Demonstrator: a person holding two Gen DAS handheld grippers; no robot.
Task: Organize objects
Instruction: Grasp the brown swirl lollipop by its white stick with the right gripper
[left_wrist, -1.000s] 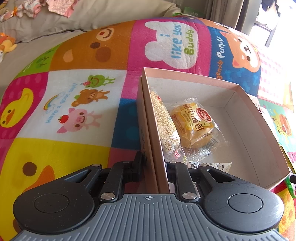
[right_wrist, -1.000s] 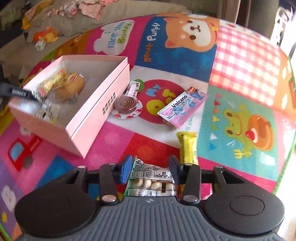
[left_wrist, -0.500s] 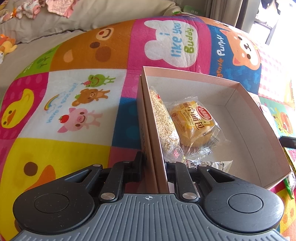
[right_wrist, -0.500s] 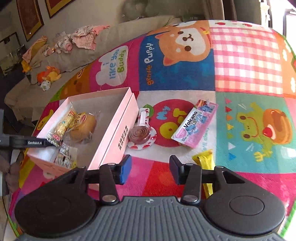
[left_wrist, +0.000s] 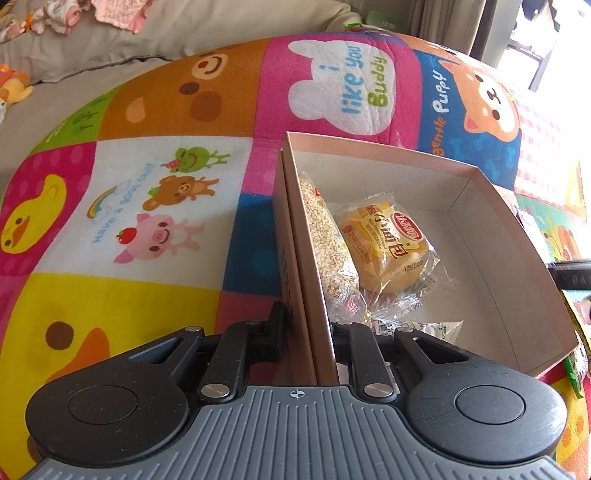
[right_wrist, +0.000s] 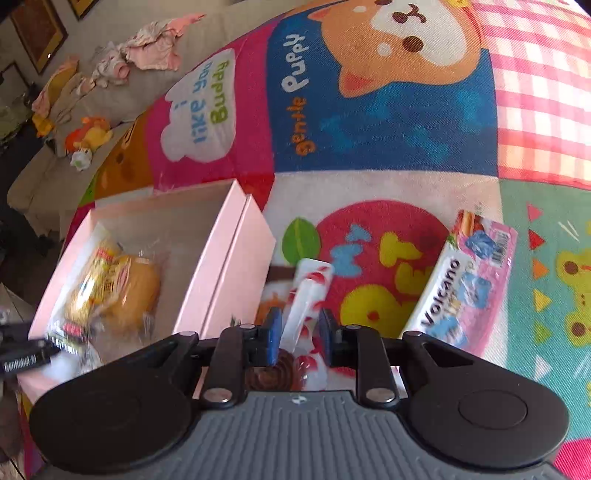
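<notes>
In the left wrist view, our left gripper is clamped on the near wall of the box, one finger outside it and one inside. The box lies on the mat. It already holds a grain bar along its left wall, a bun beside that, and a small packet at the near wall. We judge the sorting about half done. Compared with half a second ago, this view is nearly unchanged; the dark tip of the other tool at the right edge sits about as before.

In the right wrist view, our right gripper has come down from its higher position half a second ago and now straddles the lollipop, which lies on the mat just beside the box's right wall. The jaws stand at a narrow gap around the stick; we cannot tell whether they are touching it yet. The Volcano packet waits on the mat to the right, apart from the box. A second ago this gripper hung over a candy packet, now out of view. The lollipop and the Volcano packet, at least, are left to put away.
</notes>
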